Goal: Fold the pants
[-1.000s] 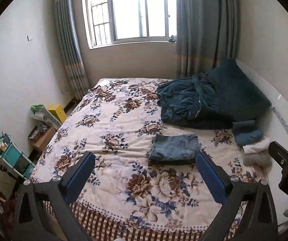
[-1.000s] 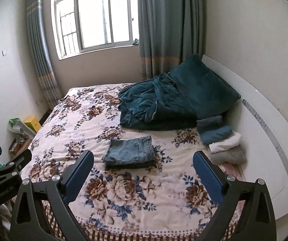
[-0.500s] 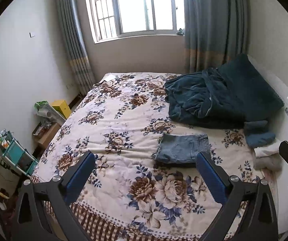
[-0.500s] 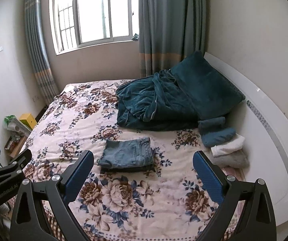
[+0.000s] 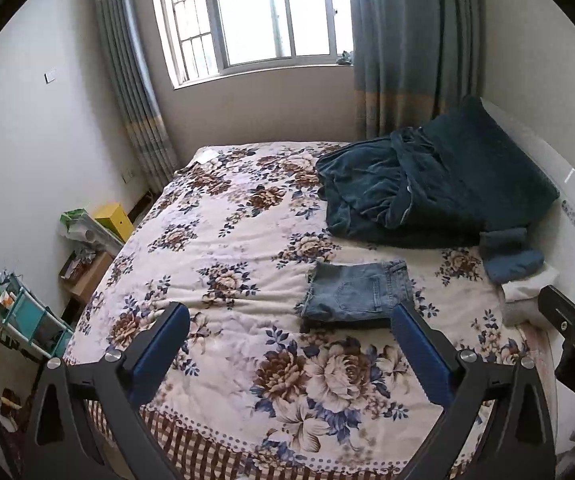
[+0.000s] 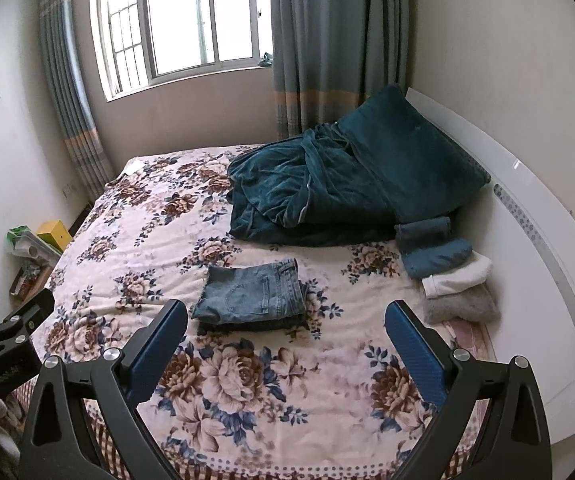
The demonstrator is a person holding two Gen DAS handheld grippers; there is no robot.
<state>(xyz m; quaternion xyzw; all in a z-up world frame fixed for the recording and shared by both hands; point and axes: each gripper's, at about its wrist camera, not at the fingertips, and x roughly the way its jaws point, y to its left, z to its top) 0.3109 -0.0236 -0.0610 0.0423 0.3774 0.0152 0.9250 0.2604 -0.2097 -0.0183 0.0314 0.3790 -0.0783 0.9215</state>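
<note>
A pair of blue jeans lies folded into a neat rectangle on the flowered bedspread, on top of a darker folded piece. It also shows in the right wrist view. My left gripper is open and empty, held above the near end of the bed, short of the jeans. My right gripper is open and empty too, held back from the jeans at about the same height. The right gripper's body shows at the right edge of the left wrist view.
A dark teal blanket and pillow lie at the headboard side. Rolled and folded clothes sit beside the headboard. A small shelf and boxes stand left of the bed. A window with curtains is behind.
Both grippers have pulled back and risen a little from the bed. The folded jeans lie still and the jaws stay open.
</note>
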